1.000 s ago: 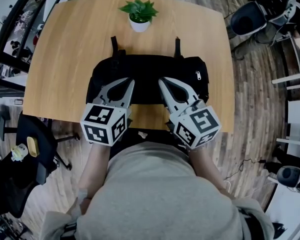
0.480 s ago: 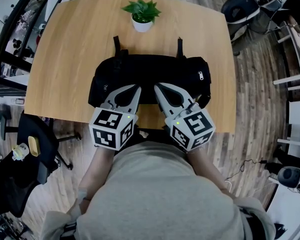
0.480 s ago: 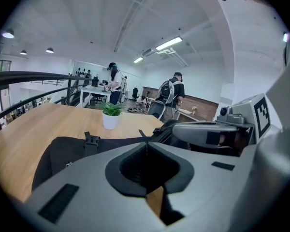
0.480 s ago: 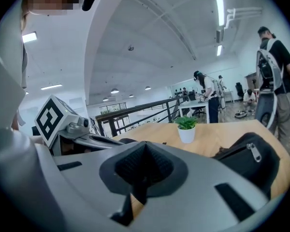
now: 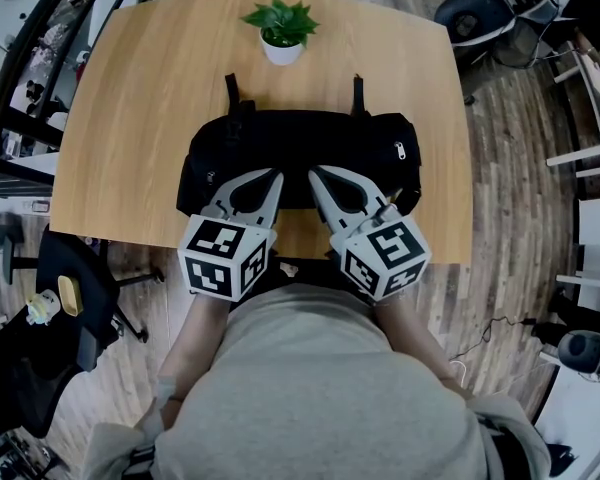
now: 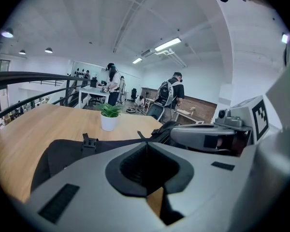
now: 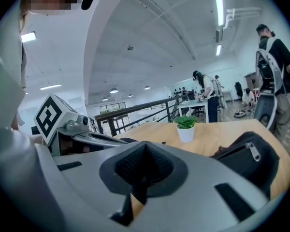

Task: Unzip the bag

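Note:
A black bag lies across the near half of the wooden table, two straps pointing to the far side. A metal zipper pull shows on its right end, also seen as the zipper pull in the right gripper view. My left gripper hovers over the bag's near middle, jaws shut with nothing between them. My right gripper sits just beside it, also shut and empty. In the left gripper view the bag lies below the gripper; the right gripper view shows its gripper closed.
A small potted plant in a white pot stands at the table's far edge. Office chairs stand on the floor to the right, a dark chair to the left. People stand in the background behind a railing.
Both grippers drew closer together over the bag's near middle between the oldest frame and the middle one. Since then they have stayed put.

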`<state>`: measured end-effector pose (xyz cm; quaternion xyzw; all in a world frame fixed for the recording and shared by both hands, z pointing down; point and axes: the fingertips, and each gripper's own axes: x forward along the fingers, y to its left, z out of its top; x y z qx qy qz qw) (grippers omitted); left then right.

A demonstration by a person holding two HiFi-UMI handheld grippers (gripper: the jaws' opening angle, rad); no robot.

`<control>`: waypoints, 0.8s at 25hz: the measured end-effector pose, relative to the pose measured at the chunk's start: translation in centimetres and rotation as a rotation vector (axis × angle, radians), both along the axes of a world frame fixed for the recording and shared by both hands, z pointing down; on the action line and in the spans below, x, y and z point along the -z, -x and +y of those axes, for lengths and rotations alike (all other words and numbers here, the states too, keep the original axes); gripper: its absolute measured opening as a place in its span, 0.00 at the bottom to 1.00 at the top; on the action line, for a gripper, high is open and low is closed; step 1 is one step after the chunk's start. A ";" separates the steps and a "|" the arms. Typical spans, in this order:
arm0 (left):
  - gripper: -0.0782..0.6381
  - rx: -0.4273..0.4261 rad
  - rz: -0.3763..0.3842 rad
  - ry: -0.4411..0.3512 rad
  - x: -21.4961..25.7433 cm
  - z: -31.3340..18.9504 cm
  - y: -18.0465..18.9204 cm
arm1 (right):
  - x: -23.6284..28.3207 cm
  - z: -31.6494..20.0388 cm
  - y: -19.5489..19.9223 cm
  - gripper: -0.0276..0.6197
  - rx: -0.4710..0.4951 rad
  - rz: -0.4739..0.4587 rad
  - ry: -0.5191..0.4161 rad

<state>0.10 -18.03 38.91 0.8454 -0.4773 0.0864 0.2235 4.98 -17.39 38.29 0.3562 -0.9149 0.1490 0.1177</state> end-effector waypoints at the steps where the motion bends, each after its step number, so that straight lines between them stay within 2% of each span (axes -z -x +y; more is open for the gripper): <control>1: 0.14 -0.004 0.001 -0.001 0.0 0.0 -0.1 | 0.0 0.0 0.0 0.05 0.000 0.000 0.000; 20: 0.14 -0.041 -0.020 0.005 -0.5 0.2 -0.6 | -0.9 0.2 -0.3 0.05 -0.005 -0.005 0.034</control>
